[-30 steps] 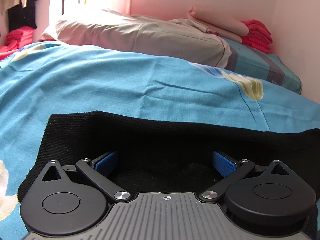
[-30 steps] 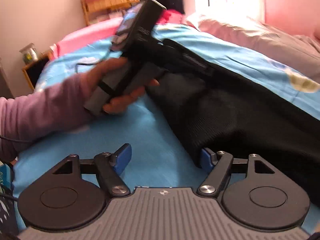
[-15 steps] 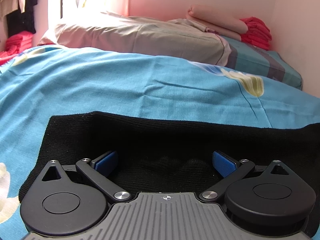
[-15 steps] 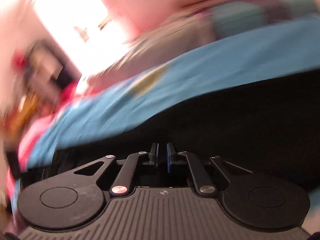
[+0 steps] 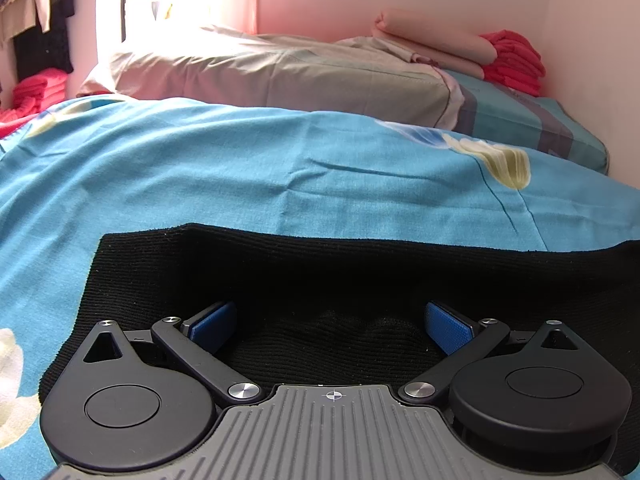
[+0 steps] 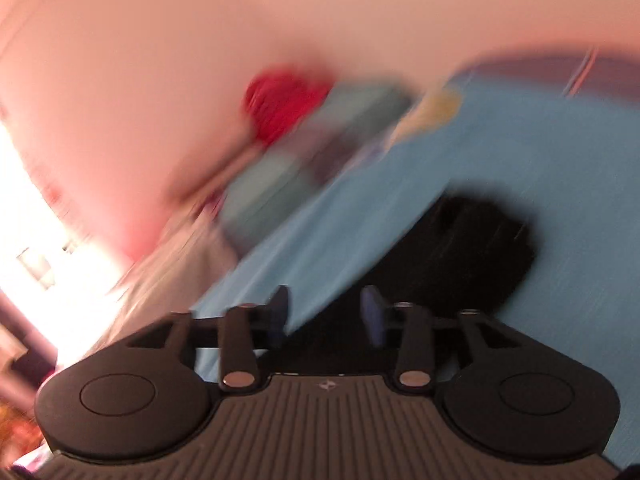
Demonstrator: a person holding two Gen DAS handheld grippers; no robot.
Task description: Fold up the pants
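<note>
Black knit pants [image 5: 320, 268] lie flat across the blue bedsheet [image 5: 248, 176]. My left gripper [image 5: 330, 322] is wide open, low over the pants near their left end, with a small raised fold of the fabric between its blue pads [image 5: 446, 326]. In the blurred, tilted right wrist view, my right gripper [image 6: 324, 314] is partly open over the edge of the pants [image 6: 464, 248], with nothing between its fingers. The far end of the pants shows there as a rounded dark shape.
A beige pillow [image 5: 280, 76] lies along the head of the bed. Folded pink and red cloths [image 5: 512, 60] are stacked at the back right against the wall. A bright window and hanging clothes [image 5: 36, 12] are at the far left.
My right gripper swung fast to the right along the pants; it was open, shut half a second ago, and is now partly open again. My left gripper has stayed in place, open.
</note>
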